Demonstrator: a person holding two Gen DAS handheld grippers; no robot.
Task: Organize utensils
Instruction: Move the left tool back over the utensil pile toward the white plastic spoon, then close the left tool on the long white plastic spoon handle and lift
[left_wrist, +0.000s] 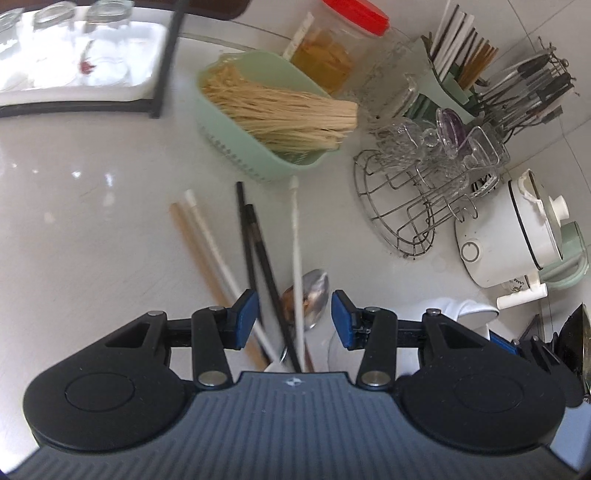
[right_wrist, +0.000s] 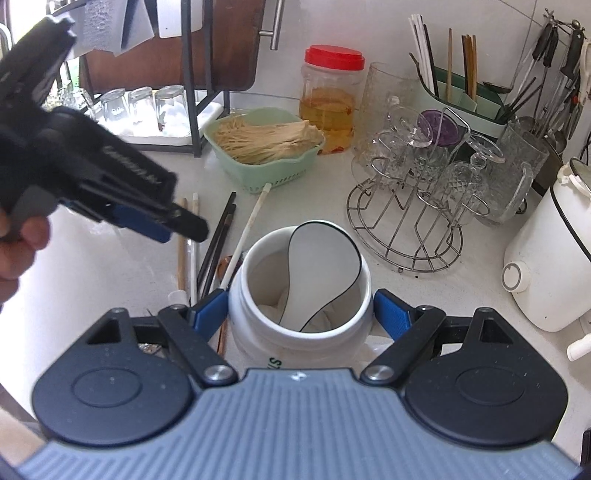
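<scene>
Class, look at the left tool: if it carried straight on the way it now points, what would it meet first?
Most likely the loose utensils on the counter: the left tool, jaws open and empty, points down at the black chopsticks, white chopstick and metal spoon lying between its fingers. Motion blur makes depth uncertain.

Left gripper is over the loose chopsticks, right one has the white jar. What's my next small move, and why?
Probably lower the left gripper and close on one chopstick, likely the white chopstick: its jaws are open, nothing held, while the right gripper grips the white jar.
</scene>
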